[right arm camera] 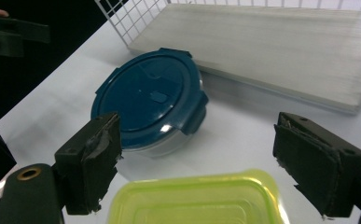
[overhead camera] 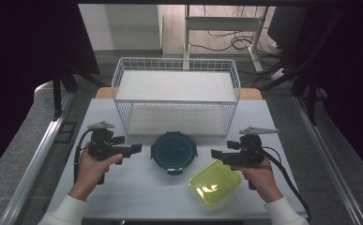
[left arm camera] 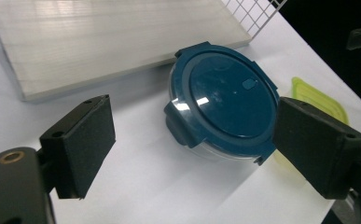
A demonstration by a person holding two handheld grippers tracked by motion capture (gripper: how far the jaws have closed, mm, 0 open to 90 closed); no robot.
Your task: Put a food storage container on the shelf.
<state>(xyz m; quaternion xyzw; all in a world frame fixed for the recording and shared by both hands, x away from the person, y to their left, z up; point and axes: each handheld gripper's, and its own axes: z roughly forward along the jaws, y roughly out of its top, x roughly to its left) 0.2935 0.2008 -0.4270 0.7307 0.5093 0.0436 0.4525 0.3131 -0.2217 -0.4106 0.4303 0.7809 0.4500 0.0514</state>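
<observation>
Grippers flanked the round blue container (overhead camera: 174,152) on the table (overhead camera: 137,187) before the wire basket (overhead camera: 176,96): left gripper (overhead camera: 136,149) and right gripper (overhead camera: 215,153) both stood apart, empty, roughly equidistant, the right beside the green container (overhead camera: 215,182).

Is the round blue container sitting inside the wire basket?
No, the round blue container stands on the table in front of the wire basket.

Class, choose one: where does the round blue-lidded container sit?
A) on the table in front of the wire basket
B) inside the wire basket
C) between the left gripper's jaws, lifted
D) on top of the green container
A: the round blue-lidded container rests on the table, just in front of the wire basket.
</observation>
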